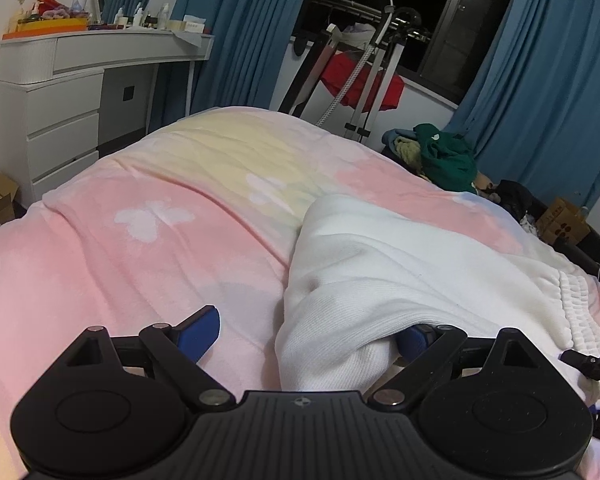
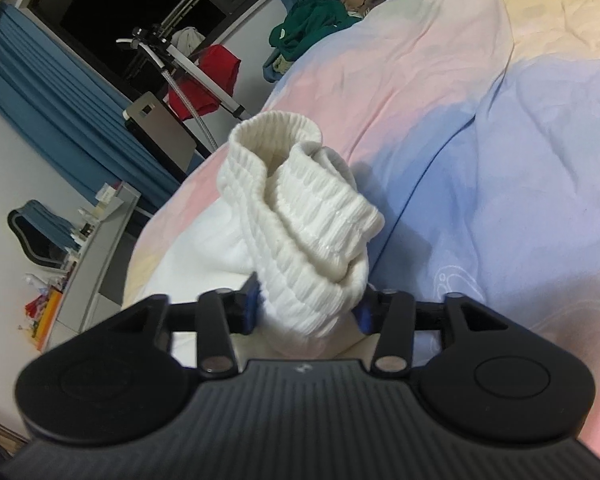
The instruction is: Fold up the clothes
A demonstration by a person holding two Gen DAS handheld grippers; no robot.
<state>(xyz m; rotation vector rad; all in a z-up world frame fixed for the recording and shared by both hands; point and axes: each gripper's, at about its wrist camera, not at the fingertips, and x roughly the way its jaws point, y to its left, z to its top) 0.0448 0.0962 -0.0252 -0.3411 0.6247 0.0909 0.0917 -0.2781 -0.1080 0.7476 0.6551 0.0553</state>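
Observation:
A white garment (image 1: 380, 276) with a ribbed elastic waistband (image 1: 576, 308) lies on the bed's pink, yellow and blue blanket (image 1: 140, 208). My left gripper (image 1: 308, 332) is open, its jaws wide apart, with a fold of the white cloth lying between them and over the right blue pad (image 1: 414, 340). In the right wrist view my right gripper (image 2: 306, 306) is closed on the bunched waistband (image 2: 300, 216), which stands up between its blue pads (image 2: 250, 304). The right gripper's tip shows at the left wrist view's right edge (image 1: 592, 362).
A white dresser (image 1: 60, 92) with bottles stands at the left. A garment steamer stand (image 1: 364, 76) with red cloth and blue curtains (image 1: 540, 80) are behind the bed. A pile of green and dark clothes (image 1: 444, 156) lies at the bed's far right, with a cardboard box (image 1: 564, 222).

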